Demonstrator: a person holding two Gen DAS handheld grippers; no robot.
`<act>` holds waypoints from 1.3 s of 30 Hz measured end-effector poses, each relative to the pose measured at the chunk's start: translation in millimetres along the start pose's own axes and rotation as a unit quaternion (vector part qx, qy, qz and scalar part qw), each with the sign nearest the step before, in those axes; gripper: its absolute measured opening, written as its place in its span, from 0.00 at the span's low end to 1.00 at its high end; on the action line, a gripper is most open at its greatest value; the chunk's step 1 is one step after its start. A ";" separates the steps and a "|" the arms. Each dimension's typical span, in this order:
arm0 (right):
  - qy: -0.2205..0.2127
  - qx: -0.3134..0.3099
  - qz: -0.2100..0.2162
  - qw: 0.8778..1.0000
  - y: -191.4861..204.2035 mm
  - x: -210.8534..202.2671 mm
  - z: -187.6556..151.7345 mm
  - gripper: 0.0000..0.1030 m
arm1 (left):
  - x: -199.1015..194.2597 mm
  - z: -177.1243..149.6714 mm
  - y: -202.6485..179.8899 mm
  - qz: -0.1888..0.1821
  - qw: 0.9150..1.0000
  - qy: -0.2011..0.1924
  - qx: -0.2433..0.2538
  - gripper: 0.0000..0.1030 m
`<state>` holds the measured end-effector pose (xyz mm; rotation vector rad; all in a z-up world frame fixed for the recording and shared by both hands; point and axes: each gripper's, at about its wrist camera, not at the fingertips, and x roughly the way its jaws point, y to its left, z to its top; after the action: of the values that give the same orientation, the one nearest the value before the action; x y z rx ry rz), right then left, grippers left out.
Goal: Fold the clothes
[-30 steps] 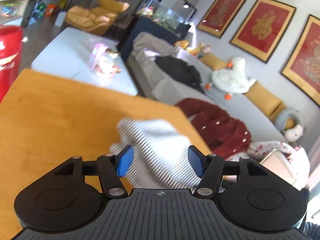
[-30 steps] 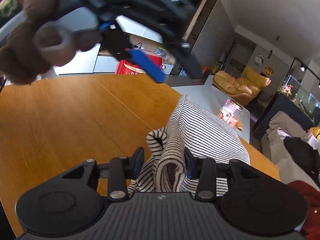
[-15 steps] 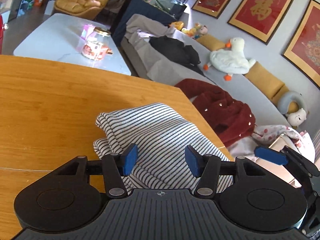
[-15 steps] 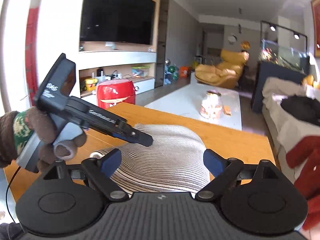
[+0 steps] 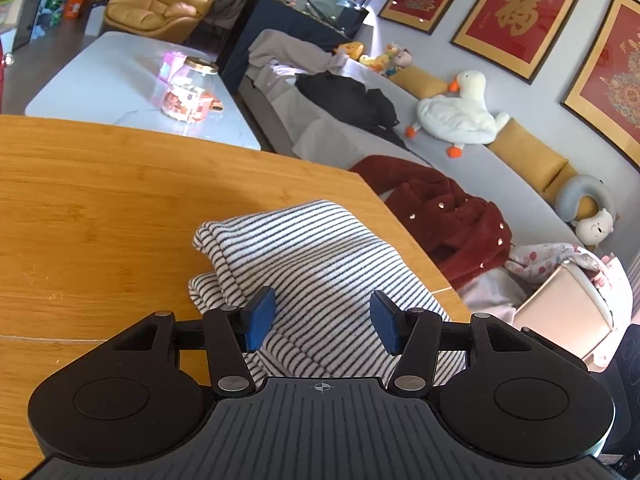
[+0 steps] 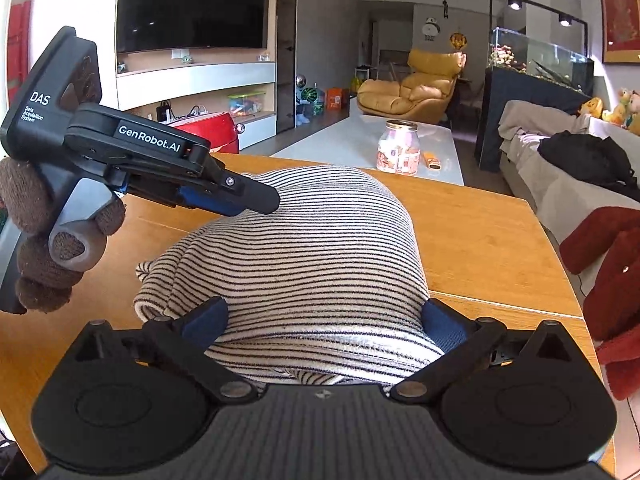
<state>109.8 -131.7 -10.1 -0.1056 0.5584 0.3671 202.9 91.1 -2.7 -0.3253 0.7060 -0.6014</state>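
A folded black-and-white striped garment (image 5: 312, 264) lies in a thick bundle on the wooden table (image 5: 100, 208) near its right edge. My left gripper (image 5: 322, 322) is open and empty, its blue pads just above the bundle's near side. In the right wrist view the bundle (image 6: 320, 252) fills the middle, and my right gripper (image 6: 324, 320) is open wide with its fingers on either side of the bundle's near end. The left gripper (image 6: 224, 196) also shows there, held by a gloved hand, its tip over the bundle's top left.
A grey sofa (image 5: 460, 160) right of the table holds a red coat (image 5: 440, 216), a black garment (image 5: 348, 96) and a plush goose (image 5: 460, 112). A white low table (image 5: 112, 84) with a glass jar (image 5: 188, 92) stands beyond. A red appliance (image 6: 212, 128) is behind the table.
My right gripper let go of the striped fold, opened wide and dropped low behind the bundle. My left gripper swung from high above down to the bundle and stays open.
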 end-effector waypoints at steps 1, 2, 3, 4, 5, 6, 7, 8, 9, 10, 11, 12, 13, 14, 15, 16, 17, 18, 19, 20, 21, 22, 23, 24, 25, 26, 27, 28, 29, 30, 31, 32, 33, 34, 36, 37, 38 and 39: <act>0.004 0.012 0.000 1.000 -1.0 0.6 0.2 1.00 | -0.1 -0.1 -0.1 0.000 1.000 0.000 0.001 0.56; 0.010 0.025 0.001 1.000 -2.8 1.4 0.7 1.00 | 0.0 -0.2 -0.2 0.000 1.000 -0.001 0.002 0.56; 0.017 0.041 0.004 0.999 -4.5 2.2 1.4 1.00 | 0.0 0.0 0.1 0.000 1.000 -0.001 0.002 0.56; 0.023 0.055 0.009 0.998 -7.2 2.7 2.4 1.00 | -0.1 0.1 0.4 0.000 1.000 -0.001 0.002 0.56; 0.028 0.065 0.016 0.997 -10.7 3.2 3.4 1.00 | 0.0 0.2 0.9 -0.001 1.000 -0.001 0.003 0.56; 0.034 0.067 0.027 0.997 -14.8 2.6 6.4 1.00 | 0.0 0.2 1.2 -0.001 1.000 -0.001 0.003 0.56; 0.042 0.064 0.040 0.996 -19.2 1.6 10.5 1.00 | 0.0 0.2 1.4 -0.001 1.000 -0.001 0.004 0.56; 0.049 0.062 0.053 0.996 -23.5 0.7 14.7 1.00 | -0.1 0.0 1.5 -0.001 1.000 -0.001 0.004 0.56; 0.047 0.073 0.071 0.994 -32.9 -3.1 21.1 1.00 | -0.5 -0.3 1.5 0.000 1.000 -0.001 0.005 0.56; 0.039 0.095 0.087 0.991 -45.6 -6.8 29.7 1.00 | -1.4 -1.0 0.8 0.002 1.000 0.000 0.007 0.56; 0.032 0.119 0.100 0.987 -58.6 -9.4 38.7 1.00 | -2.3 -1.8 0.1 0.004 1.000 0.001 0.009 0.56; 0.024 0.143 0.113 0.983 -71.7 -12.1 47.7 1.00 | -3.2 -2.7 -0.7 0.007 1.000 0.001 0.011 0.56; 0.027 0.166 0.124 0.978 -83.9 -7.7 56.3 1.00 | -4.2 -4.1 -2.3 0.009 1.000 0.001 0.014 0.57; 0.036 0.187 0.136 0.972 -95.7 0.5 64.7 1.00 | -5.1 -5.5 -3.9 0.012 1.000 0.001 0.018 0.57; 0.045 0.208 0.147 0.966 -107.4 8.7 73.1 0.98 | -5.5 -7.1 -5.9 0.015 1.000 0.000 0.023 0.57; 0.056 0.218 0.153 0.962 -116.0 20.9 79.0 0.94 | -5.6 -8.4 -7.7 0.018 0.999 -0.002 0.027 0.58; 0.070 0.222 0.151 0.961 -121.3 35.1 82.4 0.89 | -5.7 -9.7 -9.4 0.020 0.999 -0.003 0.032 0.58; 0.087 0.228 0.148 0.959 -125.6 52.0 84.1 0.88 | -5.8 -10.6 -10.4 0.021 0.999 -0.004 0.035 0.59; 0.107 0.234 0.146 0.955 -129.4 72.2 83.7 0.88 | -6.4 -11.2 -10.7 0.021 0.999 -0.005 0.037 0.59; 0.123 0.240 0.145 0.952 -132.1 90.5 82.0 0.88 | -7.4 -11.3 -9.6 0.019 0.999 -0.004 0.035 0.59; 0.139 0.246 0.147 0.948 -133.3 107.5 79.1 0.88 | -8.3 -11.3 -8.4 0.017 0.999 -0.004 0.033 0.59; 0.146 0.256 0.160 0.942 -133.8 120.1 75.8 0.88 | -9.3 -11.4 -7.3 0.015 0.999 -0.003 0.030 0.59; 0.148 0.268 0.178 0.935 -134.3 130.0 72.6 0.87 | -10.2 -11.5 -6.0 0.013 1.000 -0.003 0.028 0.59; 0.149 0.274 0.193 0.930 -131.5 134.8 72.0 0.83 | -11.3 -11.9 -4.2 0.011 1.000 -0.002 0.027 0.59; 0.150 0.276 0.205 0.927 -126.8 136.7 72.9 0.75 | -12.2 -12.4 -2.7 0.008 1.000 -0.001 0.026 0.59; 0.141 0.265 0.207 0.931 -119.8 132.9 76.1 0.66 | -12.8 -12.4 -0.8 0.007 1.000 0.000 0.025 0.59; 0.122 0.237 0.204 0.942 -110.2 122.9 82.0 0.63 | -13.0 -12.6 0.8 0.005 1.000 0.001 0.023 0.59; 0.103 0.211 0.207 0.950 -103.6 112.0 86.3 0.61 | -13.0 -12.5 2.3 0.004 1.000 0.002 0.020 0.60; 0.085 0.189 0.212 0.955 -99.0 101.5 89.3 0.56 | -13.1 -12.5 3.7 0.002 1.000 0.003 0.017 0.64; 0.067 0.168 0.217 0.959 -94.5 91.0 92.3 0.54 | -13.1 -12.5 4.9 0.001 1.000 0.004 0.014 0.65; 0.063 0.155 0.211 0.963 -93.1 87.0 92.0 0.54 | -12.9 -13.1 4.7 0.000 1.000 0.004 0.013 0.68; 0.068 0.146 0.199 0.967 -93.6 86.5 89.9 0.54 | -12.2 -13.5 4.7 -0.001 1.000 0.003 0.015 0.69; 0.077 0.141 0.181 0.970 -95.5 89.6 86.0 0.54 | -11.4 -14.0 4.6 -0.001 1.000 0.003 0.016 0.68; 0.090 0.139 0.157 0.974 -99.1 95.4 79.9 0.54 | -10.1 -14.3 3.6 -0.002 1.000 0.001 0.020 0.68; 0.097 0.159 0.144 0.972 -109.6 101.4 68.9 0.62 | -7.1 -13.9 -1.3 -0.008 0.999 -0.005 0.036 0.68; 0.098 0.176 0.145 0.969 -114.2 100.9 64.4 0.62 | -5.4 -13.4 -5.2 -0.001 0.999 -0.004 0.044 0.68; 0.098 0.186 0.144 0.967 -116.7 96.5 62.1 0.64 | -4.1 -13.0 -9.2 0.005 0.999 -0.003 0.051 0.68; 0.096 0.192 0.141 0.967 -118.3 90.8 60.7 0.67 | -4.8 -13.2 -13.6 0.013 0.998 -0.002 0.058 0.68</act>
<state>254.9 -201.4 -7.5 0.3182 0.8301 0.5220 185.5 82.3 -3.4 -0.2096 0.6674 -0.6140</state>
